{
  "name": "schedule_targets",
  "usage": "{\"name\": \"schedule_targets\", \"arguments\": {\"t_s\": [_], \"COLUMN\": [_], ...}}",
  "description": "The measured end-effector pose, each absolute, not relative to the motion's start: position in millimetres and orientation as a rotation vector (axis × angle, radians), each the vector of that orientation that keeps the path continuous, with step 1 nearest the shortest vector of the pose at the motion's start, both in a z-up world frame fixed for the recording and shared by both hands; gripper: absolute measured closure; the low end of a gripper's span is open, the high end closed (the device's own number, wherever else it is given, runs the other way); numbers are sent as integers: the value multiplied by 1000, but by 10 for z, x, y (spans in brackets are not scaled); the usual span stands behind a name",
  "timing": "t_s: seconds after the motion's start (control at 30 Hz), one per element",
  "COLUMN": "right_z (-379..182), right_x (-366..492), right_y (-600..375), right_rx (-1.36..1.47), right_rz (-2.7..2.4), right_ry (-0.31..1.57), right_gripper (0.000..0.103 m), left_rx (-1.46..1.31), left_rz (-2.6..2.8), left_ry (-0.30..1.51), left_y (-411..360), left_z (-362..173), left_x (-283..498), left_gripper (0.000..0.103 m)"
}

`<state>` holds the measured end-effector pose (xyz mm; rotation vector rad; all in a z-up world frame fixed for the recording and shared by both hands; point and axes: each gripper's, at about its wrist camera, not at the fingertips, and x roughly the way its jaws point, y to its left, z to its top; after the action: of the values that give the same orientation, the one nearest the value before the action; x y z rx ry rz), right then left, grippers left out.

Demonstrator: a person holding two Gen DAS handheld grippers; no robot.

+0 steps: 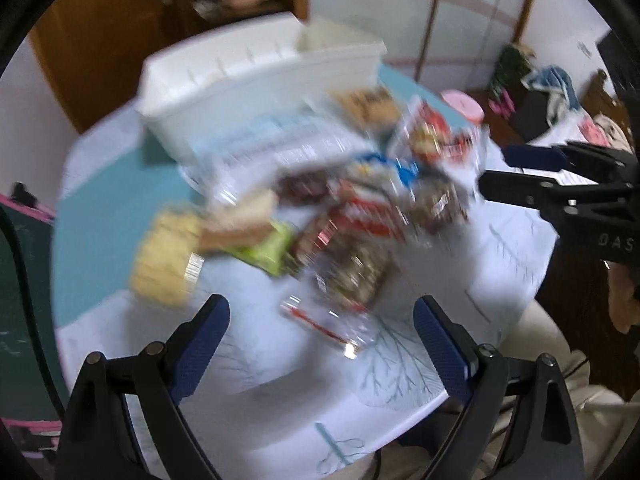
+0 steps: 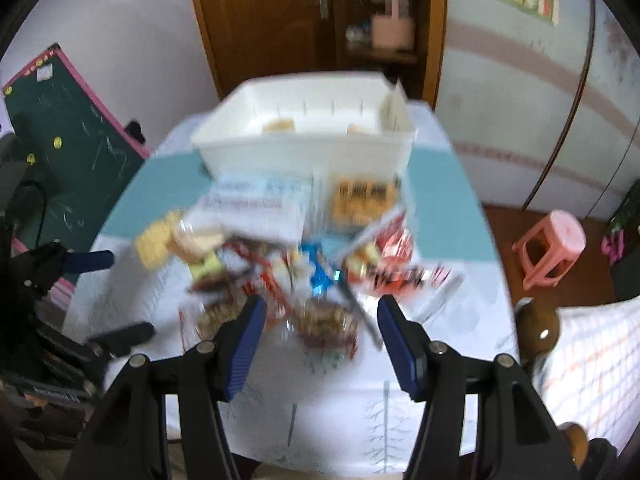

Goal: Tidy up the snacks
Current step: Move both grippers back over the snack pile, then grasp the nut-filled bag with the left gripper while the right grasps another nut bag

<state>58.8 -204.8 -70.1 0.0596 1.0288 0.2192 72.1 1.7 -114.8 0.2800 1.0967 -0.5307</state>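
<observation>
From the left wrist, the left gripper point(image 1: 322, 340) hangs above the near part of a small table point(image 1: 512, 248) covered with a pale cloth printed with bare trees, its blue-padded jaws spread wide apart with nothing between them. Just beyond the fingertips lies a loose heap of snack packets point(image 1: 344, 216) (the picture is badly smeared, so labels cannot be read): a yellow pack on the left, a green one beside it, red and brown wrappers in the middle. Behind the heap stands a white plastic bin point(image 1: 224, 92), at the far edge of the table. The right gripper point(image 1: 496, 172) reaches in from the right edge, over the table beside the heap. From the right wrist, the right gripper point(image 2: 322, 332) hovers over the near side of the same heap point(image 2: 304, 256), jaws partly apart and clamped on nothing; a brown packet shows in the gap below them. The white bin point(image 2: 304, 148) sits behind the snacks, with a couple of small items inside. The left gripper point(image 2: 108, 296) appears at the left edge. A pink stool point(image 2: 552, 248) stands on the floor to the right.
</observation>
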Motion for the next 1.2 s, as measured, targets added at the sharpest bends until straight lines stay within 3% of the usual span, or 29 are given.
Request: {"name": "schedule_targets", "arguments": {"t_s": [0.33,0.97,1.07,1.1,1.2], "right_z": [-1348,-1529,-1530,-1527,-1528], "right_x": [778,950,934,926,908], "right_y": [-2208,-2123,-2143,-2160,-2192], "right_rx": [171,184,194,208,224], "right_rz": [218,274,272,271,269], "right_ry": [1176,1161,1158,1158,1156], "right_gripper": [44,44,47,48,50], "left_rx": [264,269,263,238,224], "left_rz": [-575,-548,-546,-560,-527], "left_ry": [1201,1185,1163,1161,1155], "left_y": [-209,-373,-353,-326,-293], "left_z": [-1606,-1806,-1797,-1774,-1745], "left_x": [900,1137,1103,1082,1041], "left_gripper": [11,19,36,47,54]}}
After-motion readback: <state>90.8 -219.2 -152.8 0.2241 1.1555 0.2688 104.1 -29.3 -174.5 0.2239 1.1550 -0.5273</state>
